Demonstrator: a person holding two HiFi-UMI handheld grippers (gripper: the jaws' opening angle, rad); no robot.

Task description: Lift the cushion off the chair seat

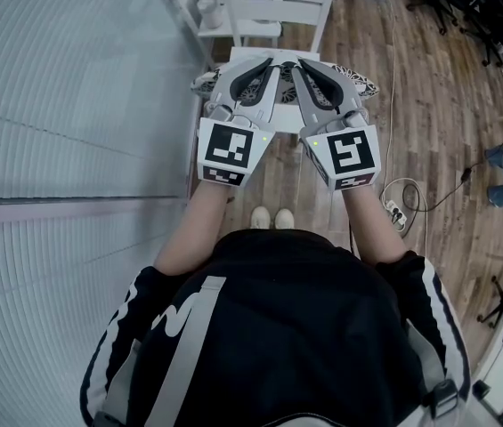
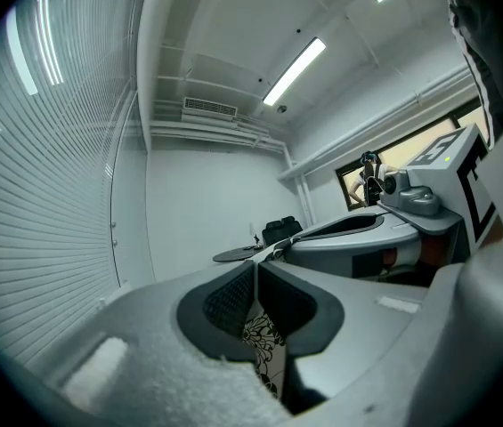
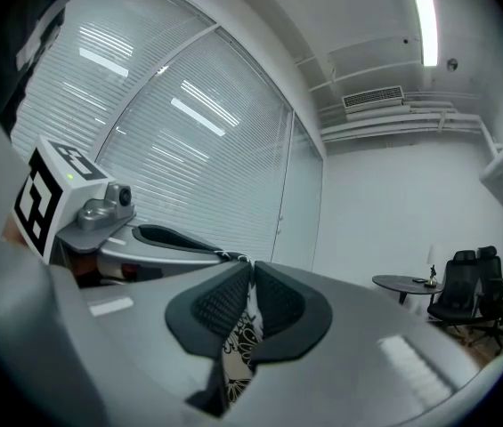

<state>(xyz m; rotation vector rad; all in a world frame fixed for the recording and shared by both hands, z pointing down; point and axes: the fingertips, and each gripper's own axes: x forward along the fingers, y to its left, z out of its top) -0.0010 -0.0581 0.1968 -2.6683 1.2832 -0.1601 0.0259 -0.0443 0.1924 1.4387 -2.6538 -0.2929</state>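
Seen from above, a wooden floor [image 1: 429,105] runs beside a wall of white blinds [image 1: 73,105], and a white chair [image 1: 278,3] stands ahead. A black-and-white patterned cushion [image 1: 361,82] lies over the chair's seat, its long axis running left to right. The left gripper [image 1: 264,60] and right gripper [image 1: 300,62], side by side, are each clamped nearly closed on the cushion's fabric.

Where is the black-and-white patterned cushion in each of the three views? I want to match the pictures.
Head view: the cushion is top centre, past the left gripper and right gripper.
Left gripper view: bottom centre, a strip clamped between the jaws.
Right gripper view: bottom centre, again clamped between the jaws.
Shared landmark: the slatted blinds, on the left in all views.
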